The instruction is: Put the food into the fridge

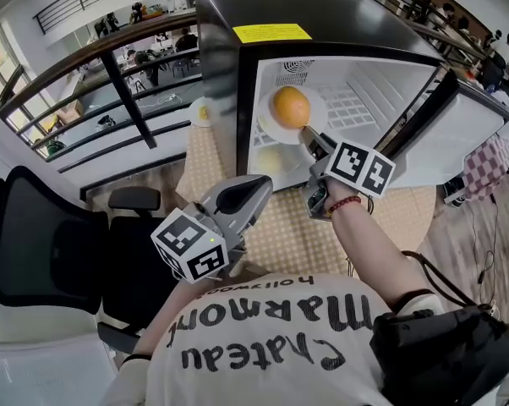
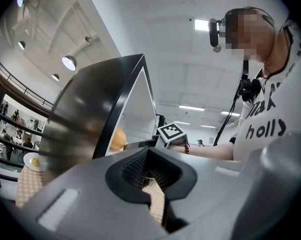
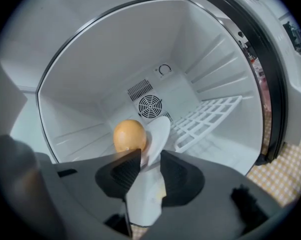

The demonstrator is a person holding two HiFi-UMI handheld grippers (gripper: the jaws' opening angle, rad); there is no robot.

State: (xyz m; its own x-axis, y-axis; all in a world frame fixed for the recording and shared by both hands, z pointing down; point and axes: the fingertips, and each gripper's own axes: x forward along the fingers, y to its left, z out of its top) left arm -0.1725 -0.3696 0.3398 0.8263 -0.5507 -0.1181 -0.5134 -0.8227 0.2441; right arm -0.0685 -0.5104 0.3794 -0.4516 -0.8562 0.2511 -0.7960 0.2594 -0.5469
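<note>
A small black fridge (image 1: 322, 15) stands open on the table. Inside it, on the upper level, an orange (image 1: 290, 106) lies on a white plate (image 1: 318, 112). My right gripper (image 1: 309, 138) reaches in at the plate's near rim. In the right gripper view the plate's rim (image 3: 158, 134) stands between the parted jaws, which do not press on it, and the orange (image 3: 129, 135) lies just beyond. A pale yellow food item (image 1: 271, 161) lies on the lower level. My left gripper (image 1: 259, 189) hovers in front of the fridge, shut and empty.
The fridge door (image 1: 466, 134) swings open to the right. A white wire shelf (image 3: 205, 119) fills the fridge's right side. Another plate with food (image 2: 33, 161) sits on the checked tablecloth (image 1: 297, 235) left of the fridge. A black chair (image 1: 43, 244) and a railing are at the left.
</note>
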